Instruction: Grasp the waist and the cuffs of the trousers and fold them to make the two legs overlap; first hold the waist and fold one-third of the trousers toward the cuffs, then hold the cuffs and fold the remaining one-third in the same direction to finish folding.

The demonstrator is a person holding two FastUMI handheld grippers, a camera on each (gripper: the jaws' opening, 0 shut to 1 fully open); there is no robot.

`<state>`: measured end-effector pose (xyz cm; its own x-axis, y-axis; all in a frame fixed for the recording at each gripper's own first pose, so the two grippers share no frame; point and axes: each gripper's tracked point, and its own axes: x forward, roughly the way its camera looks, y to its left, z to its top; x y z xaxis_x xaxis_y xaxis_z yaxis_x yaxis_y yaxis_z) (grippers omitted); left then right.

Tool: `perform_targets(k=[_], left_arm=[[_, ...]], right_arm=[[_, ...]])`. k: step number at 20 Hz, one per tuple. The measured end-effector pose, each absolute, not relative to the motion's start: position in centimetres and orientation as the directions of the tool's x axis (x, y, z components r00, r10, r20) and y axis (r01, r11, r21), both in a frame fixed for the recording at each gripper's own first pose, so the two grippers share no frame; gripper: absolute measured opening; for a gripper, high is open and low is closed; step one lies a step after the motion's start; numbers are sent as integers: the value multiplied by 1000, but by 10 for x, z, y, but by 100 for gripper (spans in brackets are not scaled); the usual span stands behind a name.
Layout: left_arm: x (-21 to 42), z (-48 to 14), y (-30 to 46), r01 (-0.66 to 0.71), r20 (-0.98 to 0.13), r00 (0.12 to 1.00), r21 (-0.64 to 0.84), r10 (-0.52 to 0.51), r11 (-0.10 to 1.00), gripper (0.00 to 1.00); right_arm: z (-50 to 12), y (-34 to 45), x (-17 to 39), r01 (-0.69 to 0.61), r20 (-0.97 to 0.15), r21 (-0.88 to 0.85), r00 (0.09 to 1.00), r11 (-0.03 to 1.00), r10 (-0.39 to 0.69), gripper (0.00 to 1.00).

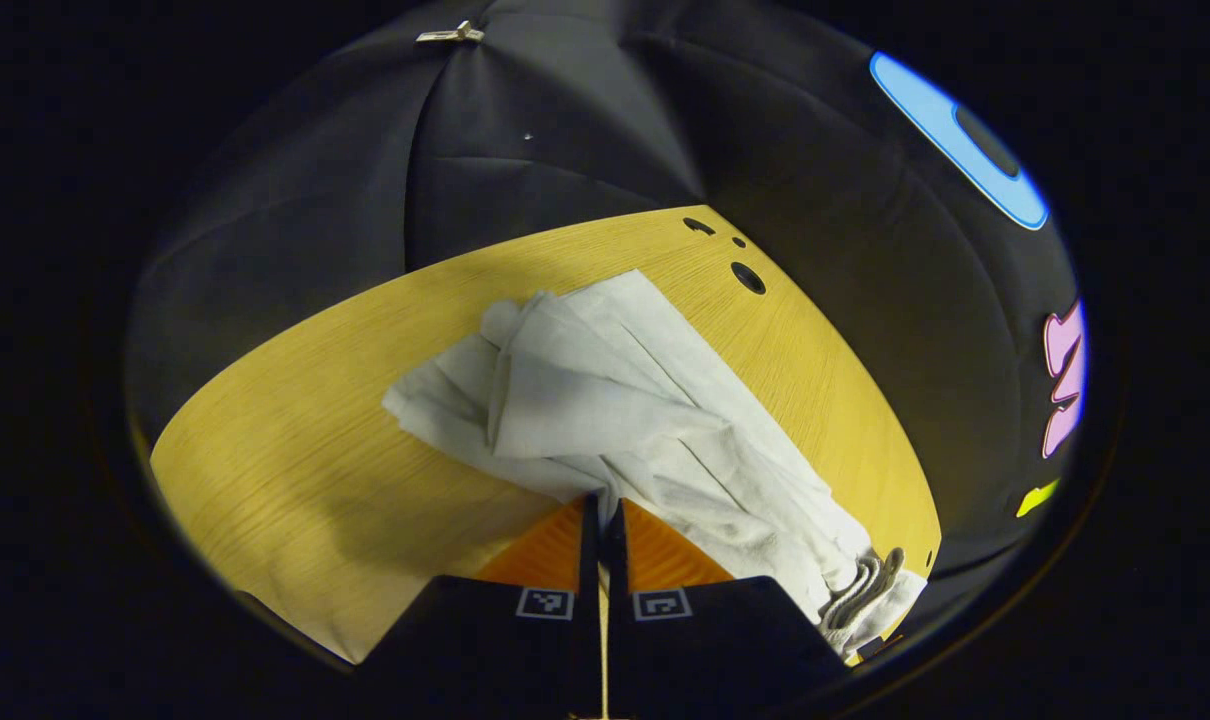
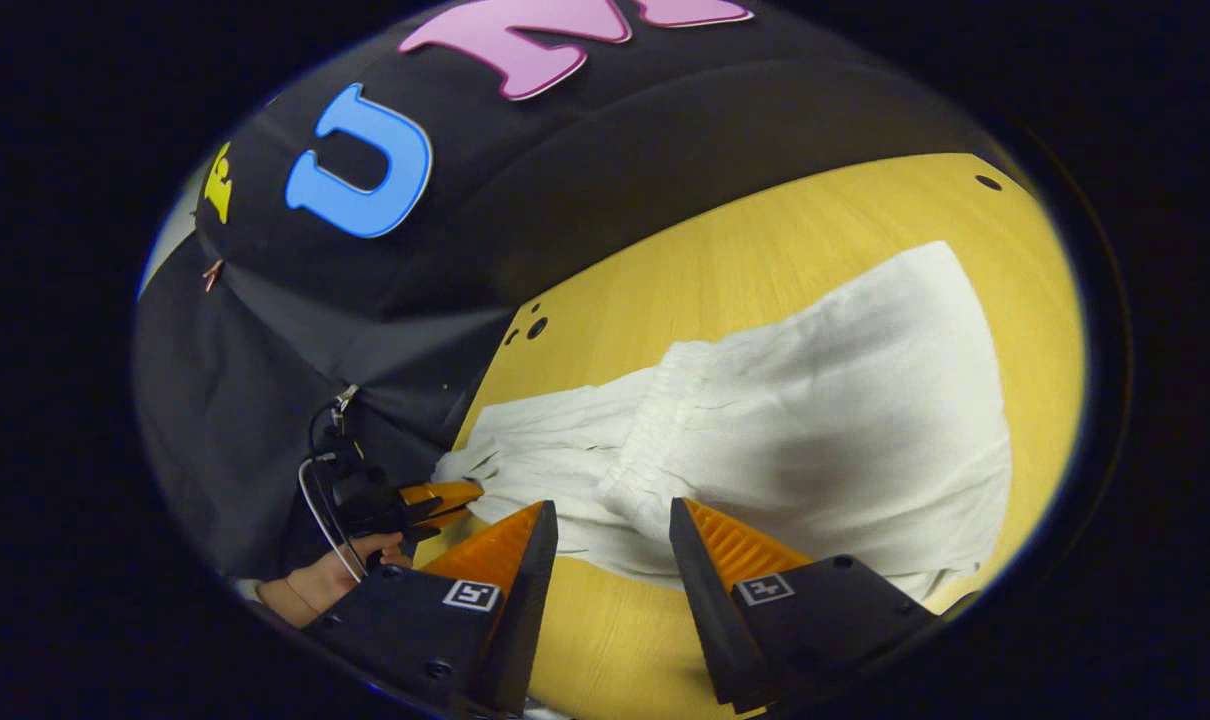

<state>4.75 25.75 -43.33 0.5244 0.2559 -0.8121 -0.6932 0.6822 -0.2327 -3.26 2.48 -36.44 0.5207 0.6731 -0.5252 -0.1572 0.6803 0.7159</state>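
White trousers [image 1: 605,400] lie crumpled on the yellow wooden table [image 1: 295,450]. My left gripper [image 1: 602,505] is shut on a bunched end of the fabric at the table's near side. A ribbed, gathered band [image 1: 865,590] shows at the lower right. In the right gripper view the trousers [image 2: 845,420] lie flat, with the elastic waistband [image 2: 650,435] folded over onto the legs. My right gripper [image 2: 610,520] stands open just above the near edge of the cloth by the waistband. Farther off, the left gripper [image 2: 450,497], held by a hand [image 2: 330,580], pinches the narrow end of the trousers.
Small dark holes [image 1: 748,277] mark the table near its far edge, also seen as holes [image 2: 537,327] in the right gripper view. Black cloth walls close in behind the table. Bare wood [image 2: 605,640] lies in front of the right gripper.
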Motion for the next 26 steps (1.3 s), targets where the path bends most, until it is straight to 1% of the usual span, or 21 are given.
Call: perform_targets(k=[2,5,7,9,11,13,15,16,17,18,23,26], left_arm=[[49,-432,257,-698,-824,511,-231,245,678,6],[52,-422,257,-707,-811,545,-311,210,635,6],[54,-411,255,-710,-794,579,-376,188,596,6],[64,-394,252,-693,-753,633,-448,181,564,6],[72,-377,246,-668,-711,678,-493,185,557,6],[79,-355,235,-631,-668,719,-512,191,583,6],[89,-335,217,-578,-620,762,-518,189,631,6],[95,-324,205,-546,-596,784,-527,175,652,3],[101,-312,191,-511,-571,806,-539,156,670,6],[107,-306,178,-484,-555,820,-542,140,687,5],[130,-289,115,-381,-531,845,-503,71,776,5],[140,-279,67,-285,-502,865,-498,-4,819,6]], right_arm=[[-371,-10,-37,-116,-563,690,535,715,630,70],[-369,-57,-41,-59,-576,685,565,726,590,70],[-370,-85,-45,-12,-578,694,587,720,567,70],[-376,-109,-50,14,-595,677,597,736,537,70],[-379,-129,-58,28,-615,661,594,750,519,70],[-376,-144,-61,49,-612,671,600,740,515,70],[-373,-156,-61,74,-602,688,614,722,511,70],[-371,-162,-61,78,-594,695,622,715,509,70],[-371,-169,-62,81,-595,692,626,717,504,70],[-371,-175,-63,83,-599,689,625,720,501,70],[-373,-203,-66,118,-608,690,630,714,483,70],[-376,-219,-69,136,-615,686,633,714,470,70]])
